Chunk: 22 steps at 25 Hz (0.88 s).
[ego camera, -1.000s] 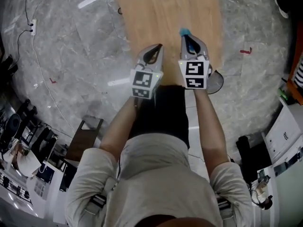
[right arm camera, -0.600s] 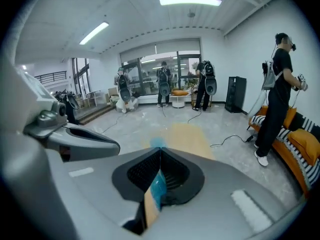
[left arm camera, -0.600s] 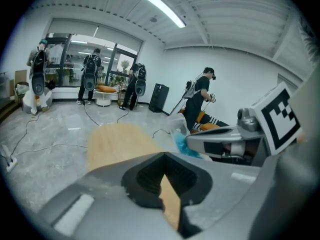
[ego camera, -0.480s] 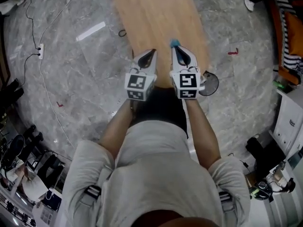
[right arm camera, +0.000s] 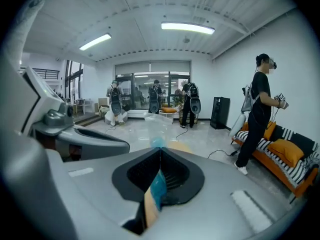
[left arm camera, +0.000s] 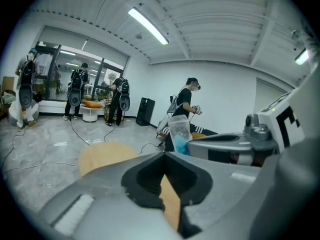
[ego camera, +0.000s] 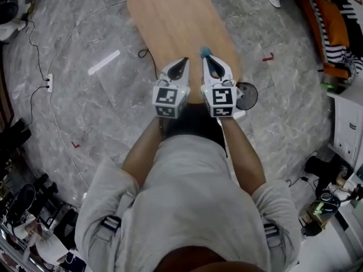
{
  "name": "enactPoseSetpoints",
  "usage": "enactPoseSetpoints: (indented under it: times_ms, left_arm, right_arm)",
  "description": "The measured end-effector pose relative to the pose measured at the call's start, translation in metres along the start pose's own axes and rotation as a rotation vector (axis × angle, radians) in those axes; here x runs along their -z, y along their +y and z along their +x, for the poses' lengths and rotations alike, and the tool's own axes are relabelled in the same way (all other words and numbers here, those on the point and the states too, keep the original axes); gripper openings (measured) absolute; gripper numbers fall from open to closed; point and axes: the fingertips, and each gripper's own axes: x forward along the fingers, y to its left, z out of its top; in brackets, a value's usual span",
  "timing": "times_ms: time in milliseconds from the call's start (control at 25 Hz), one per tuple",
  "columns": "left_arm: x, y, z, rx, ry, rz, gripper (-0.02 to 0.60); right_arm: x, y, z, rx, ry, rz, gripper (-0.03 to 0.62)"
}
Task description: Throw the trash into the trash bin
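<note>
Left gripper [ego camera: 180, 63] clenched empty, right gripper [ego camera: 212, 62] nipping the blue wrapper [ego camera: 205, 52] at upper centre over the table [ego camera: 170, 21]: so slight a hold could let it slip before what looks like the bin [ego camera: 247, 96], right of centre.

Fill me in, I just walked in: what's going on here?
A person holds a gripper in each hand above the near end of a wooden table. The right gripper is shut on a clear plastic wrapper with something blue inside, sticking out past its tips. The left gripper is shut and empty.
</note>
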Motion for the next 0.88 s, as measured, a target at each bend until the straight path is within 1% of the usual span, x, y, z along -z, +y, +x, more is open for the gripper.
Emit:
enactPoseSetpoints:
  times_ms: [120,280,480,560,680,880]
  left_arm:
    - [-0.001,-0.009,-0.005,0.032,-0.005,0.007,0.018]
    - [0.005,-0.018,-0.013,0.070,-0.002,0.018,0.018]
    - [0.003,-0.046,-0.005,0.120,0.007,0.041,0.018]
    - [-0.002,-0.070,0.007,0.149,0.010,0.058,0.018]
    - [-0.003,-0.121,0.027,0.226,0.020,0.094,0.018]
    - [0.021,-0.220,0.050,0.358,0.068,0.153,0.018]
  right_arm:
    - [-0.002,-0.004,-0.016,0.049,-0.005,-0.004,0.012]
    - [0.006,-0.001,-0.038,0.097,-0.002,-0.002,0.012]
    - [0.012,-0.020,-0.064,0.149,0.005,-0.006,0.012]
    - [0.011,-0.041,-0.081,0.176,-0.003,0.000,0.012]
    - [0.022,-0.079,-0.116,0.247,-0.006,0.030,0.012]
    - [0.069,-0.134,-0.191,0.370,0.014,0.110,0.012]
